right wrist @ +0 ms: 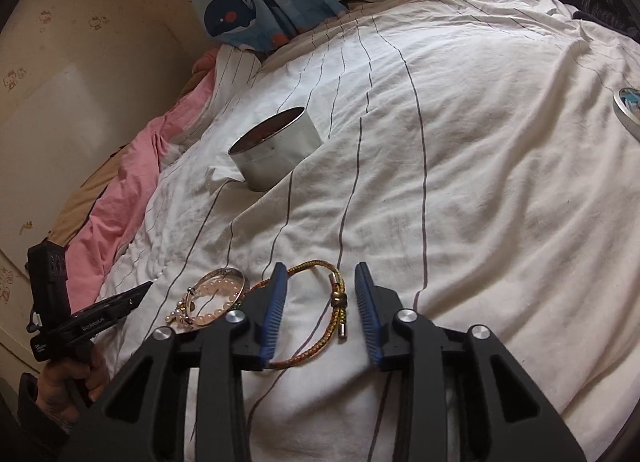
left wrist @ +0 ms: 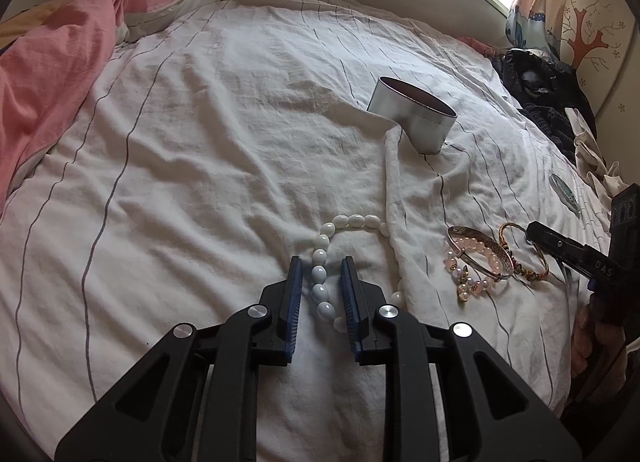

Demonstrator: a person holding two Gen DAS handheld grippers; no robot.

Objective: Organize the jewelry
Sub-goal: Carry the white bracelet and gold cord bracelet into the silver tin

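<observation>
Beads (left wrist: 320, 282): glossy white ovals, strung, mid-sheet (left wrist: 200, 142), between left gripper's (left wrist: 320, 274) parted, ungripping jaws; right gripper (right wrist: 320, 294) released, low, straddling braided cord bangle (right wrist: 320, 326); round metal tin (left wrist: 412, 118) beyond.

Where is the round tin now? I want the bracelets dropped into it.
The round tin stands open on the striped bedsheet, beyond the white bead bracelet, up-right in the left wrist view.

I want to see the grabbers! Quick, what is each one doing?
Left gripper: open, fingers either side of the white bead bracelet.
Right gripper: open around the braided bracelet, holding nothing.
</observation>
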